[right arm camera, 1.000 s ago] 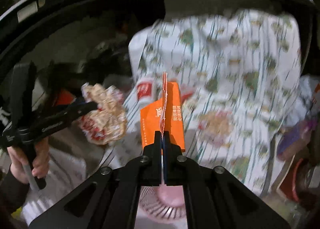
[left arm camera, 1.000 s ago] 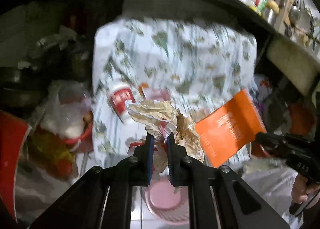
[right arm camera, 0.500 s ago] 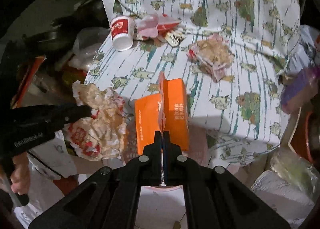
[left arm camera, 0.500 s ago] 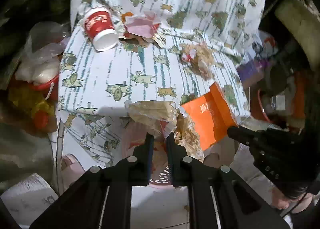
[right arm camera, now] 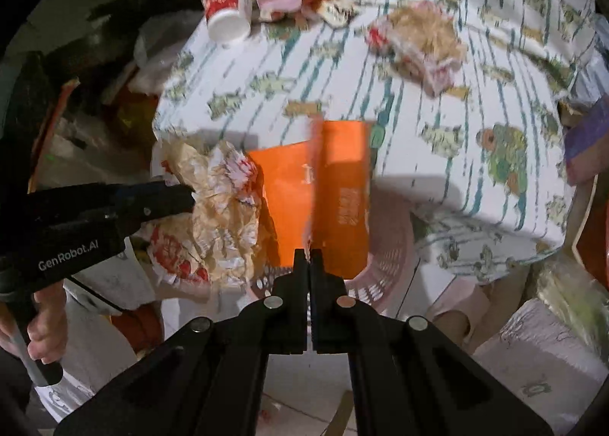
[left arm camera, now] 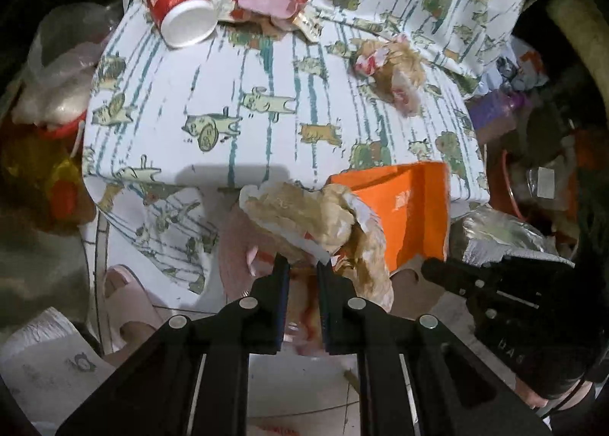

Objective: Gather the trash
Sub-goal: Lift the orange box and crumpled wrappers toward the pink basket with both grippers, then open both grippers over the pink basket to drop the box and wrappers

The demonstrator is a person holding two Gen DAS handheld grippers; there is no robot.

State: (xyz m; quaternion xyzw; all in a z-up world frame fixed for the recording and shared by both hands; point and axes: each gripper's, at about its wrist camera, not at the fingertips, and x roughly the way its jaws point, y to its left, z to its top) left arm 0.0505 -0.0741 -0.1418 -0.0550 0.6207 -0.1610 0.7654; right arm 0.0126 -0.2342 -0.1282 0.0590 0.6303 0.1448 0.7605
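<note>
Both grippers have come down since a moment ago, over the pink basket [right arm camera: 388, 257] beside the tabletop [left arm camera: 266, 101]; the left gripper [left arm camera: 302, 268] has its fingers narrowly pinching a crumpled wrapper [left arm camera: 312, 215]; the right gripper [right arm camera: 309, 255] grips an orange packet [right arm camera: 335, 200] tight; a red cup [left arm camera: 179, 2] and scraps remain above; "GenRobot.AI" reads on the left handle.

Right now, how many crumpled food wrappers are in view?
2: one crumpled wrapper clamped in the left gripper, one wrapper lying on the tablecloth. The pink litter pile may hide more.
</note>
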